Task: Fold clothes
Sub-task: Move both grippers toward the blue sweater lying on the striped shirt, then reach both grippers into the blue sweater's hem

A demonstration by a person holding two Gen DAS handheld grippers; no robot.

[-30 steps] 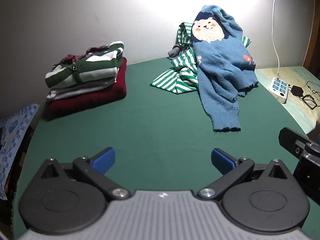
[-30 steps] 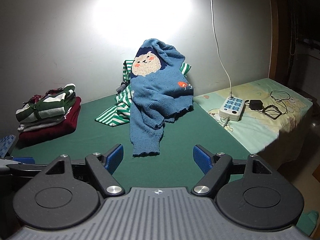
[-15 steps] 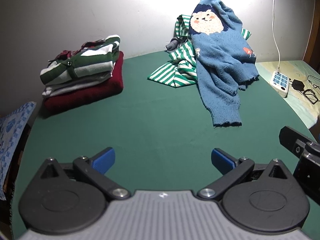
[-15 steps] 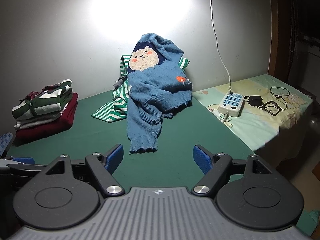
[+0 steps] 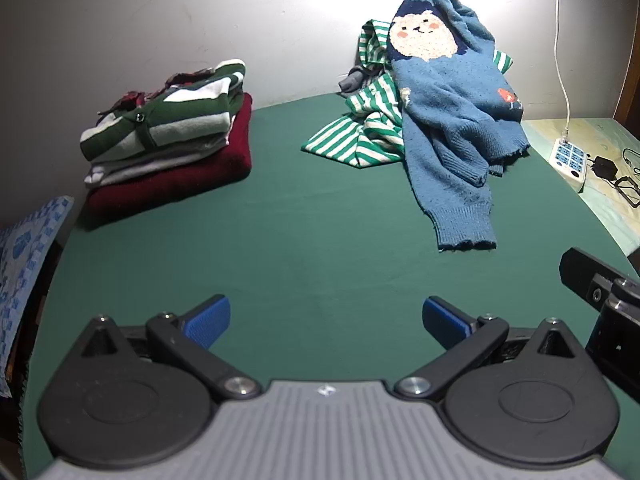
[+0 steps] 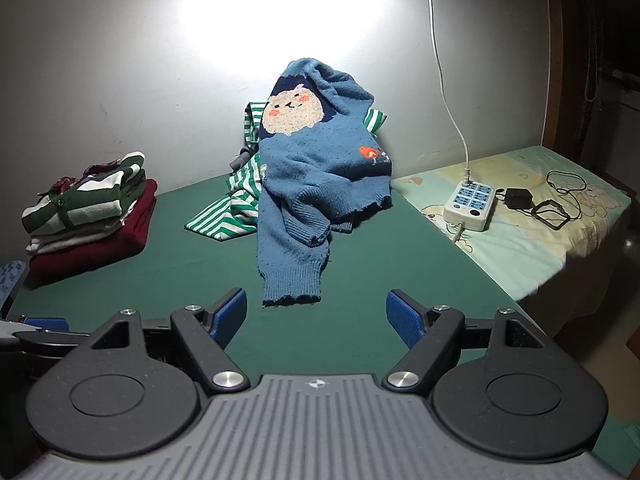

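The left gripper hangs over the near edge of the green desk, its blue-padded fingers spread wide with nothing between them. The right gripper is likewise spread and empty — it hovers just beside the left one, its dark body showing at the right edge of the left wrist view. Straight ahead of the right gripper lies the ribbed cuff of a blue sweater, near the pads but not touching them.

The blue sweater, with a cream animal face knitted on it, is heaped against the far wall and trails one sleeve toward the near side. Under it and to its left lies a rumpled green-and-white striped garment, with a small grey piece of cloth behind that.

At the far left of the desk sits a stack of folded clothes — a dark red one at the bottom, pale layers between, a green-and-white one on top.

To the right of the desk is a bed with a pale patterned sheet, carrying a white power strip and a black adapter.
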